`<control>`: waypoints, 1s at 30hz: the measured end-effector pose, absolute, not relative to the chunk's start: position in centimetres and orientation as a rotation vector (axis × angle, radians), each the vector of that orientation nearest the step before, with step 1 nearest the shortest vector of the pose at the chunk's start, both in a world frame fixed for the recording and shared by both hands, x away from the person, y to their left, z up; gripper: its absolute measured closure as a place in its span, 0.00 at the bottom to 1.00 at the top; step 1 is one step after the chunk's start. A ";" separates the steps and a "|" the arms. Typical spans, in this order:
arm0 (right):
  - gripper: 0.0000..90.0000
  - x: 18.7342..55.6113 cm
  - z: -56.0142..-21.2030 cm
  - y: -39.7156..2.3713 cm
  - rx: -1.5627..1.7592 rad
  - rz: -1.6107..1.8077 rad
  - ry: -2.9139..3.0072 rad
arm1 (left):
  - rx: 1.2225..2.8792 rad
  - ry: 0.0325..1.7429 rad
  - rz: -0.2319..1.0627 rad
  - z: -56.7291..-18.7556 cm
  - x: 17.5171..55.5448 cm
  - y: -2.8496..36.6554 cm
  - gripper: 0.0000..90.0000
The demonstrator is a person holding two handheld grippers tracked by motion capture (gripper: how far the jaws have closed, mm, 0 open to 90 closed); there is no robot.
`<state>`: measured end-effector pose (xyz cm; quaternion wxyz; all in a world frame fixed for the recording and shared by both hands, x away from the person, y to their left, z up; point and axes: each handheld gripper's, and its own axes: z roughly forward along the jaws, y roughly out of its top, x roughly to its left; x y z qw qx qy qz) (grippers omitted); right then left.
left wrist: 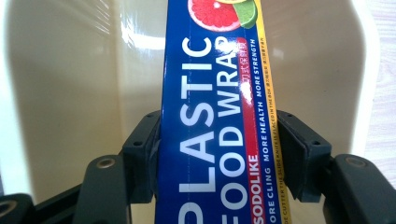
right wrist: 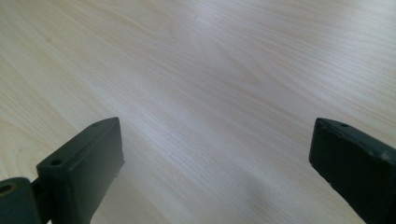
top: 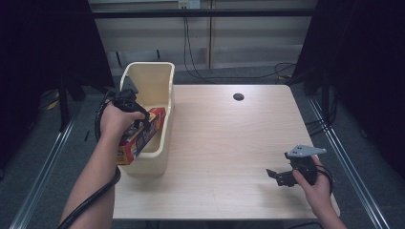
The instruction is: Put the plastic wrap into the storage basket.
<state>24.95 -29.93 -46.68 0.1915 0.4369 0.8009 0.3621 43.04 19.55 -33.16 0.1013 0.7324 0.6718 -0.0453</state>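
The left gripper [top: 136, 112] has its fingers [left wrist: 144, 149] clamped on a wrap box [left wrist: 215, 121], which slants in the cream bin [top: 165, 138] at the table's [top: 229, 152] left edge. The right gripper [top: 279, 176] hovers low, fingers [right wrist: 84, 163] spread. Pale wood table; grey floor, probably carpet.
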 end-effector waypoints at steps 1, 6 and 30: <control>0.03 24.9 -46.7 -29.9 1.228 1.015 2.250 | 2.170 1.980 -0.131 -33.2 43.1 19.6 0.44; 0.03 24.9 -46.6 -29.8 1.239 1.020 2.253 | 2.186 1.992 -0.145 -33.3 43.3 19.2 0.43; 0.03 24.9 -46.4 -29.8 1.233 1.021 2.238 | 2.109 1.871 -0.062 -30.0 42.3 19.0 0.32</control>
